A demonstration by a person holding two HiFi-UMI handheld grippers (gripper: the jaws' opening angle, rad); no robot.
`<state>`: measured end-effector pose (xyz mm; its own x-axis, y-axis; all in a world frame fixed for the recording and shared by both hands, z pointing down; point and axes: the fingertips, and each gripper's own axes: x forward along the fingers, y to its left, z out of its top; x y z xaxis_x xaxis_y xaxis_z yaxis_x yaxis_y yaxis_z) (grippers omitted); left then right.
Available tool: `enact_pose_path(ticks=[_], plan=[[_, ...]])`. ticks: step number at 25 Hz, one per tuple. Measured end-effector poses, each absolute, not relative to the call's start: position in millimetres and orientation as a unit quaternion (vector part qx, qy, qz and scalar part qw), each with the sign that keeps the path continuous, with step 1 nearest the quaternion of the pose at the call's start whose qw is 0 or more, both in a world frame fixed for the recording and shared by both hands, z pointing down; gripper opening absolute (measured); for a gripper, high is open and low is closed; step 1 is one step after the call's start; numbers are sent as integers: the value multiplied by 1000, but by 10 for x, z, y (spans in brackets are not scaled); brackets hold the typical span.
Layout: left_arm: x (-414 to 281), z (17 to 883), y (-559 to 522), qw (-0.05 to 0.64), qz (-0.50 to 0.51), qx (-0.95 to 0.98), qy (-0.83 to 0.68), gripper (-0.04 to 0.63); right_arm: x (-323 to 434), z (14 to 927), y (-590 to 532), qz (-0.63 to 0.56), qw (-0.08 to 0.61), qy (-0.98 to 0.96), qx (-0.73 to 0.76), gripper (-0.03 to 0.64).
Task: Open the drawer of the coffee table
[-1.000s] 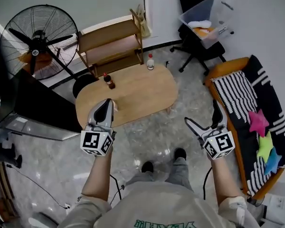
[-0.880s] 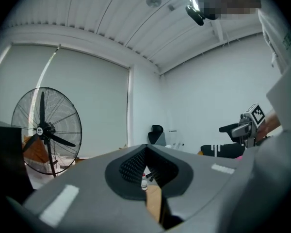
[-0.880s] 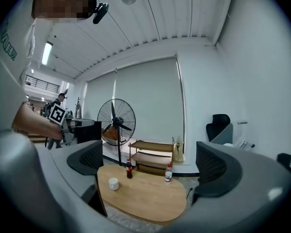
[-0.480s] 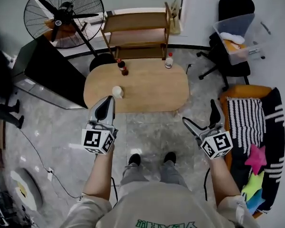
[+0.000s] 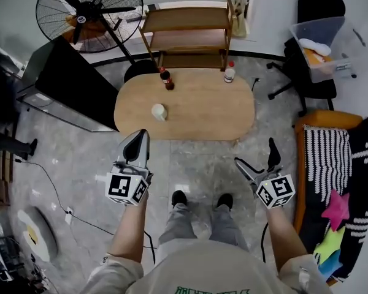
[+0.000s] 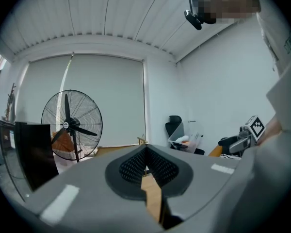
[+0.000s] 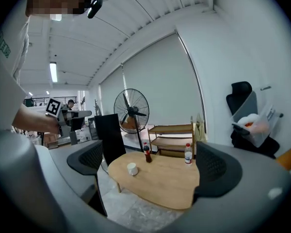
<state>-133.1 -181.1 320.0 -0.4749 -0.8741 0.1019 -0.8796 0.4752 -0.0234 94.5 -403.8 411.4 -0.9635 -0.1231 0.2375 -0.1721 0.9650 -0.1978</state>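
Note:
The oval wooden coffee table (image 5: pixel 199 115) stands on the marble floor straight ahead of me, beyond both grippers. No drawer shows in any view. A white cup (image 5: pixel 159 111), a dark bottle (image 5: pixel 166 78) and a clear bottle with a red cap (image 5: pixel 229 73) stand on its top. My left gripper (image 5: pixel 137 147) is shut with nothing in it, held just short of the table's near left edge. My right gripper (image 5: pixel 256 154) is open and empty, off the near right edge. The right gripper view looks between its spread jaws at the table (image 7: pixel 160 181), the cup (image 7: pixel 132 168) and both bottles.
A large floor fan (image 5: pixel 89 8) and a low wooden shelf (image 5: pixel 187 35) stand behind the table. A black panel (image 5: pixel 67 84) leans at the left. An office chair with a plastic bin (image 5: pixel 322 35) is far right, a sofa (image 5: pixel 334 176) at right. A cable (image 5: pixel 55 188) crosses the floor.
The view has swung round so the table now lies square ahead and a little closer. Both grippers keep their poses, the left shut and the right open.

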Motion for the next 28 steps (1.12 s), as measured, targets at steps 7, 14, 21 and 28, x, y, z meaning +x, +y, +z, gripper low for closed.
enact_pose_path(ticks=[7,14,21,28], plan=[[-1375,3394,-1882,45,42,537,-842,0,874,5078,-3924,158,148,-971,96,589],[-1431,3821,-2004,35,55,552,-831,0,679,6250,-3883,183,174,-963,95,589],[-1553,4594,-2287,12,38,556,-830,0,392,7428,-3835,210,184,-955,105,589],[-1445,5734,-2743,16,32,578,-815,0,151,8512,-3850,241,179,-947,113,589]])
